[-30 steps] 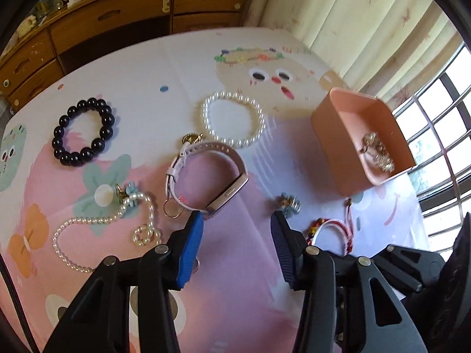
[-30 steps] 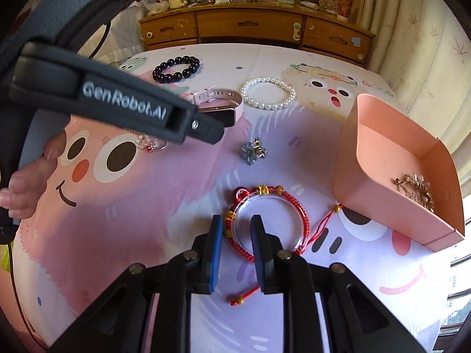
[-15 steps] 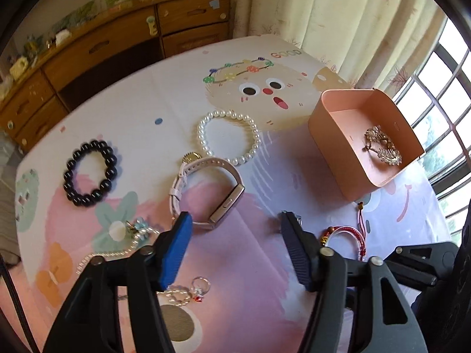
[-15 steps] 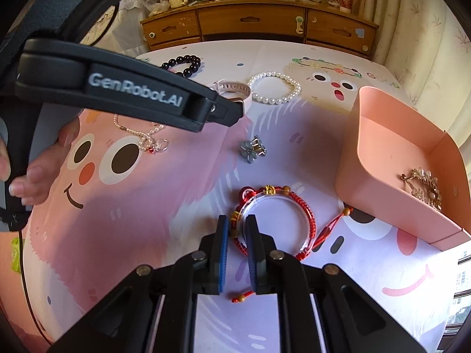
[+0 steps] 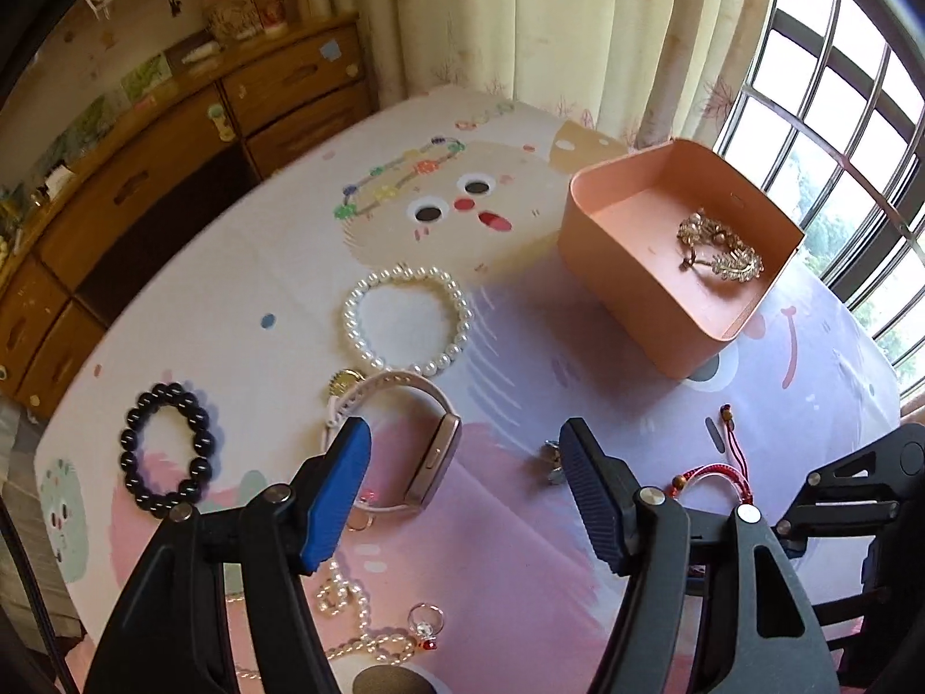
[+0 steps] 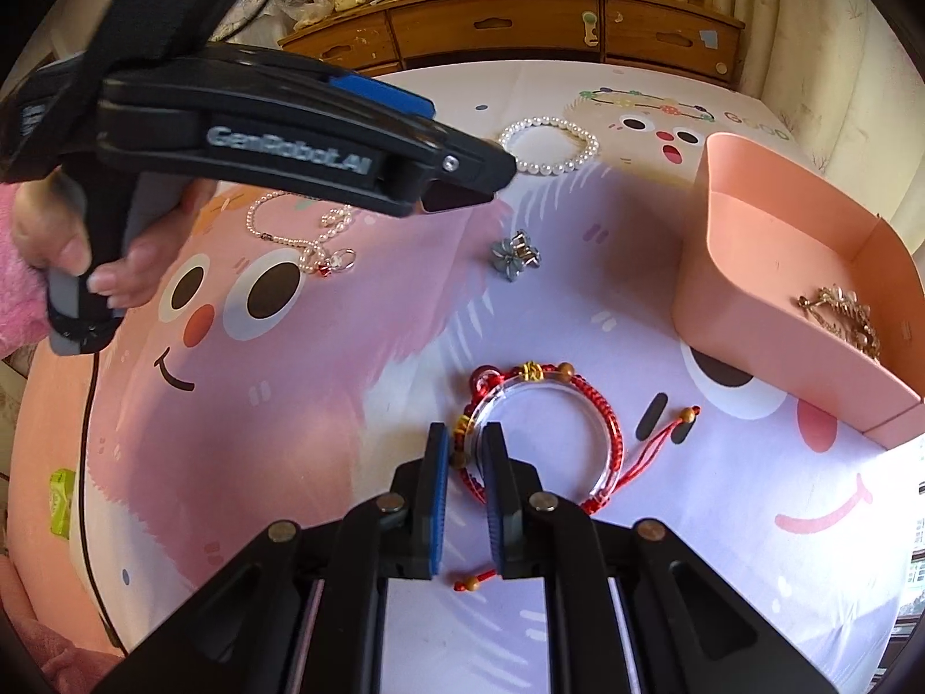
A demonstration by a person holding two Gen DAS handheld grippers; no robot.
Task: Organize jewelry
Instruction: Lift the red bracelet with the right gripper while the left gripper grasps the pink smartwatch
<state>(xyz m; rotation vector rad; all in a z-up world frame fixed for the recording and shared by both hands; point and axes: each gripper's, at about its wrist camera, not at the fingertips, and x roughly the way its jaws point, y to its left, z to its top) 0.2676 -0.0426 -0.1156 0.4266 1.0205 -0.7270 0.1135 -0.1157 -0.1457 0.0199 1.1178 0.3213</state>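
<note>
the right gripper (image 6: 463, 451) points down at the table with its jaws pinched narrow on the near rim of the red cord bracelet (image 6: 543, 434), the blue pad on one side of the band and the dark pad on the other. the bracelet lies flat on the cartoon-printed cloth (image 6: 347, 358), its clear inner ring showing and its knotted tails trailing toward the pink box (image 6: 769, 312). the box stands just beyond it to the right, with a gold trinket (image 6: 841, 315) lying inside.

the left gripper (image 5: 465, 486) hangs above the table nearer the middle, and its jaws have just been opening; they now stand wide with nothing between them. a hand (image 6: 75, 248) wraps its grip at the left edge of the right camera's view. below and beyond its pads sits a pale pink watch (image 5: 404, 445), with a white pearl bracelet (image 5: 407, 321) just behind it, almost touching the strap. a black bead bracelet (image 5: 167, 457) lies well apart to the left. a long pearl necklace (image 6: 300, 231) with a small ring on it curls close under the left gripper, and a grey flower clip (image 6: 514, 257) rests between the watch and the red cord bracelet. wooden drawers (image 6: 520, 23) run along the far wall.
</note>
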